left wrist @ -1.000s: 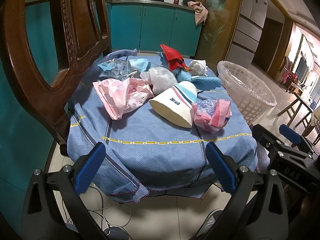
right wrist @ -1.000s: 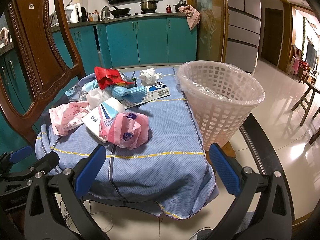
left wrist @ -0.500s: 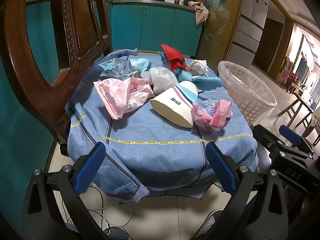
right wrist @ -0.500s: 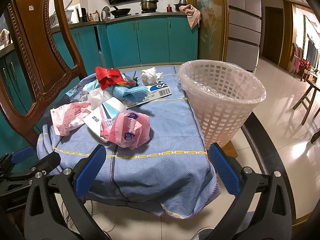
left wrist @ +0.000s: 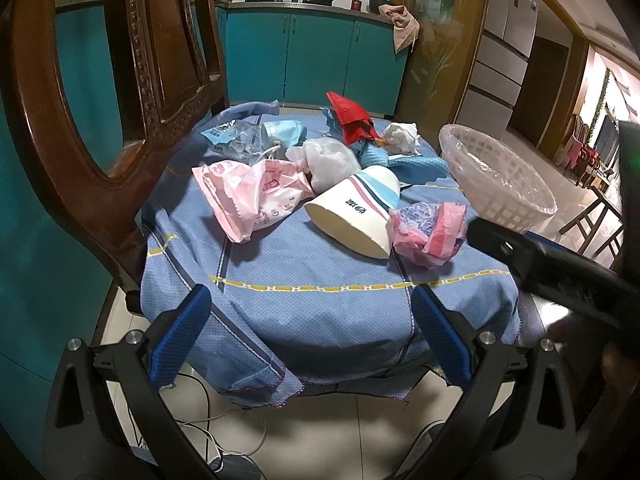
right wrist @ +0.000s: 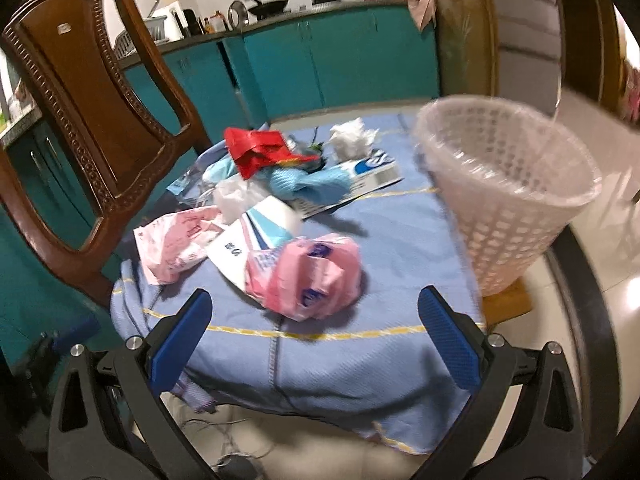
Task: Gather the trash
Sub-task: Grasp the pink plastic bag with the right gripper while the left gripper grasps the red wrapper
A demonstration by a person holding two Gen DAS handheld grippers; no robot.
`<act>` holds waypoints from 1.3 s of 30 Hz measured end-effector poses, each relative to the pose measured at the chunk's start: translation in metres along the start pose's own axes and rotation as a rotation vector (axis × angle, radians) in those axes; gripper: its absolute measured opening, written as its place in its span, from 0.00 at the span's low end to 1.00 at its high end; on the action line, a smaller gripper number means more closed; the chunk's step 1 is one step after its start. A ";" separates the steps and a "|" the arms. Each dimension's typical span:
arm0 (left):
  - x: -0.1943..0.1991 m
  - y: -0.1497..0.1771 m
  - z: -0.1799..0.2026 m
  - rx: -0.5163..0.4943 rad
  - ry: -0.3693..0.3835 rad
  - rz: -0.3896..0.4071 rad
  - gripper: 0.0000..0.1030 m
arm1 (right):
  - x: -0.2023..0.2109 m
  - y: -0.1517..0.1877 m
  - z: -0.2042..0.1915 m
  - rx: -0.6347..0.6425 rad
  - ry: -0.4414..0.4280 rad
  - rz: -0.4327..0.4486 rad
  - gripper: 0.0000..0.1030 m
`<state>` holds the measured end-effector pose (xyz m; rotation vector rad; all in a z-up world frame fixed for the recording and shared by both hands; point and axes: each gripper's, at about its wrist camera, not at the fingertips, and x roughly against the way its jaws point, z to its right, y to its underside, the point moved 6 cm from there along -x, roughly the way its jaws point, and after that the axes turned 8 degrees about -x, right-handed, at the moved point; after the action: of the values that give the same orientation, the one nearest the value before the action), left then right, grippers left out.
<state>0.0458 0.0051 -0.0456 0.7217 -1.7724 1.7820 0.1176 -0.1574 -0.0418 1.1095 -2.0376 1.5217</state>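
Many bits of trash lie in a pile on the blue cloth (left wrist: 320, 312) that covers the bench. Closest to the front edge is a crumpled pink bag (right wrist: 304, 276), and it touches a white paper cup (left wrist: 352, 216) that lies on its side with blue and red stripes. Left of the cup is a flat pink wrapper (left wrist: 248, 196). Behind them sit a white plastic bag (left wrist: 328, 160), a red wrapper (left wrist: 352, 118), a white tissue ball (right wrist: 354, 138) and a light blue cloth (right wrist: 308, 182) on top of a flat blue and white box (right wrist: 372, 172).

At the right edge of the bench stands a white basket (right wrist: 508, 216) with holes in its wall and a clear liner inside. It is near the pile but apart from it.

Both grippers hang in front of the bench edge and touch nothing. On the left gripper (left wrist: 312, 336) the blue fingers (left wrist: 180, 336) are spread wide with nothing between them. The right gripper (right wrist: 316, 340) is spread wide too, and its fingers (right wrist: 448, 340) frame the pink bag from the near side. Its picture is blurred.

A carved brown chair (left wrist: 80, 152) stands at the left of the bench. Teal cupboards (left wrist: 320, 64) run along the back wall.
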 end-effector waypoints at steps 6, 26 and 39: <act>0.000 -0.002 -0.003 0.000 -0.015 0.009 0.96 | -0.037 -0.008 -0.005 -0.068 -0.044 -0.100 0.95; -0.036 -0.101 0.003 -0.020 0.062 0.101 0.96 | -0.017 -0.026 0.018 -0.053 -0.091 -0.045 0.35; -0.152 -0.172 0.035 -0.159 0.028 0.015 0.56 | -0.028 -0.027 0.021 -0.034 -0.078 -0.052 0.35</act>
<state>0.2746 -0.0277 -0.0264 0.6172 -1.8798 1.6304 0.1595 -0.1695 -0.0516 1.2162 -2.0608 1.4347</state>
